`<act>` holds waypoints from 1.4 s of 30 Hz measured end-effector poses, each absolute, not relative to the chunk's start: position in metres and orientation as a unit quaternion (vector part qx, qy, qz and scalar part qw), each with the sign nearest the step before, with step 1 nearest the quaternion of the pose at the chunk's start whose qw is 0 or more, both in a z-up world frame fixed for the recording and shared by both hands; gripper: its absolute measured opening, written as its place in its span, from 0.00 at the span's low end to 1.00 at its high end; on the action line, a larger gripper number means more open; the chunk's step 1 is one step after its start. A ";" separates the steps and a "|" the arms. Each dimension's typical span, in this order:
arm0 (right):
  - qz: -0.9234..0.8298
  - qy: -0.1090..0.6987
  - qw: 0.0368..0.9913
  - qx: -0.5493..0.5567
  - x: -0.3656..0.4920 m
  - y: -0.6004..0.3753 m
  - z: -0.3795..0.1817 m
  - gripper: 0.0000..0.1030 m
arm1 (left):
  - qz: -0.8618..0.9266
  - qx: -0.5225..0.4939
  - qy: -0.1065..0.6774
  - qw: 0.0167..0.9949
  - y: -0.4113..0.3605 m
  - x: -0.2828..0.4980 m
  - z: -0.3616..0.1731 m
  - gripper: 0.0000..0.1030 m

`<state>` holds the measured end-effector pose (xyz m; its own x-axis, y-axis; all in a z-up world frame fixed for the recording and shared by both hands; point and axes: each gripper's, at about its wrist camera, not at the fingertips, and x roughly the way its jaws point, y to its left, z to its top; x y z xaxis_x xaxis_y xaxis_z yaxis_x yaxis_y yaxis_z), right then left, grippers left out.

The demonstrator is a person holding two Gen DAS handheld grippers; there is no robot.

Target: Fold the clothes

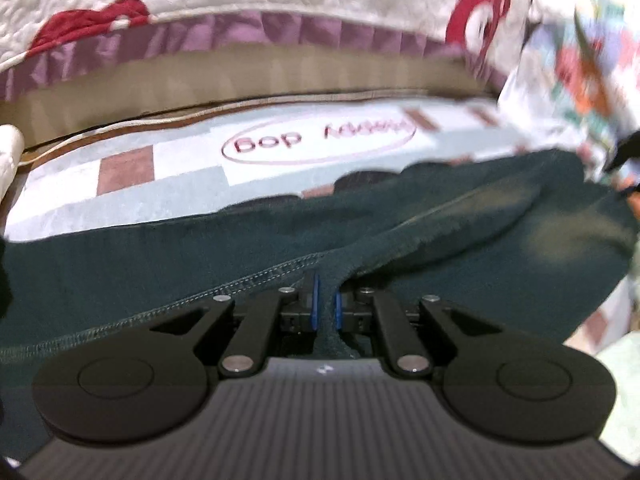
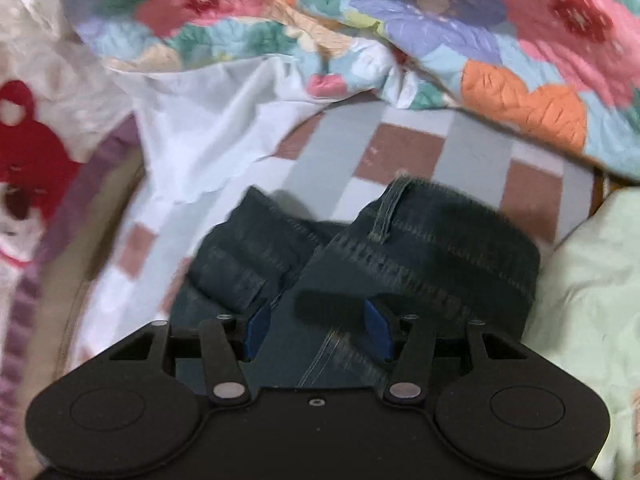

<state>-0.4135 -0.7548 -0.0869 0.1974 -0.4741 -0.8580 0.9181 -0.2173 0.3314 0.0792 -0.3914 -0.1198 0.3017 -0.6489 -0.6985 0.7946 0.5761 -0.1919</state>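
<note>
Jeans [image 1: 280,236] of dark denim lie across the middle and lower part of both views, on a checked sheet [image 1: 132,184] printed with an oval logo. Left gripper [image 1: 327,306] pinches a fold of the denim between its nearly closed blue pads. Right gripper [image 2: 318,330], jaws wider apart, clamps the thick waistband [image 2: 432,240]. A floral quilt [image 2: 520,40] fills the upper frame; no containers show.
</note>
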 end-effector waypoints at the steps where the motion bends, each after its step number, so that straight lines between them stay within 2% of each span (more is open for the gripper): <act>1: -0.597 0.226 0.579 0.507 -0.412 -0.760 -0.089 0.56 | -0.453 0.091 0.377 0.803 -0.386 0.074 -0.117 0.07; 4: -0.605 0.246 0.560 0.510 -0.407 -0.775 -0.095 0.61 | -0.457 0.097 0.359 0.808 -0.379 0.058 -0.119 0.07; 6: -0.611 0.259 0.547 0.511 -0.404 -0.786 -0.099 0.73 | -0.458 0.107 0.349 0.811 -0.379 0.048 -0.122 0.06; 9: -0.616 0.278 0.531 0.511 -0.399 -0.799 -0.106 0.83 | -0.457 0.111 0.340 0.814 -0.376 0.037 -0.122 0.06; 12: -0.612 0.322 0.542 0.477 -0.384 -0.799 -0.114 0.84 | -0.446 0.089 0.350 0.819 -0.371 0.036 -0.116 0.06; 13: -0.606 0.353 0.554 0.449 -0.375 -0.798 -0.115 0.82 | -0.442 0.080 0.355 0.820 -0.370 0.038 -0.116 0.06; 14: -0.599 0.385 0.568 0.412 -0.366 -0.794 -0.116 0.69 | -0.438 0.076 0.358 0.821 -0.369 0.040 -0.116 0.06; 15: -0.594 0.402 0.585 0.380 -0.360 -0.786 -0.113 0.50 | -0.434 0.075 0.359 0.823 -0.369 0.040 -0.117 0.06; 16: -0.589 0.410 0.602 0.350 -0.356 -0.775 -0.110 0.38 | -0.432 0.077 0.359 0.824 -0.369 0.040 -0.119 0.06; 17: -0.584 0.417 0.619 0.320 -0.352 -0.765 -0.106 0.16 | -0.431 0.079 0.357 0.825 -0.368 0.039 -0.120 0.06; 18: -0.581 0.416 0.638 0.287 -0.352 -0.754 -0.101 0.06 | -0.430 0.082 0.358 0.825 -0.369 0.039 -0.122 0.06; 20: -0.591 0.393 0.668 0.224 -0.358 -0.730 -0.091 0.03 | -0.427 0.086 0.362 0.824 -0.371 0.040 -0.125 0.06; 24: -0.623 0.287 0.683 0.253 -0.390 -0.693 -0.073 0.03 | -0.411 0.063 0.385 0.823 -0.373 0.053 -0.133 0.09; 28: -0.664 0.185 0.683 0.241 -0.408 -0.660 -0.055 0.02 | -0.413 -0.009 0.411 0.812 -0.362 0.066 -0.137 0.06; 31: -0.682 0.167 0.690 0.177 -0.397 -0.632 -0.045 0.02 | -0.422 0.011 0.380 0.823 -0.360 0.058 -0.127 0.06; 36: -0.687 0.150 0.699 0.132 -0.396 -0.628 -0.026 0.01 | -0.425 0.041 0.318 0.846 -0.363 0.048 -0.093 0.06; 39: -0.673 0.159 0.709 0.143 -0.395 -0.645 -0.016 0.01 | -0.421 0.068 0.292 0.856 -0.371 0.050 -0.081 0.06; 42: -0.603 0.212 0.735 0.227 -0.390 -0.673 -0.025 0.01 | -0.413 0.083 0.290 0.859 -0.375 0.051 -0.086 0.06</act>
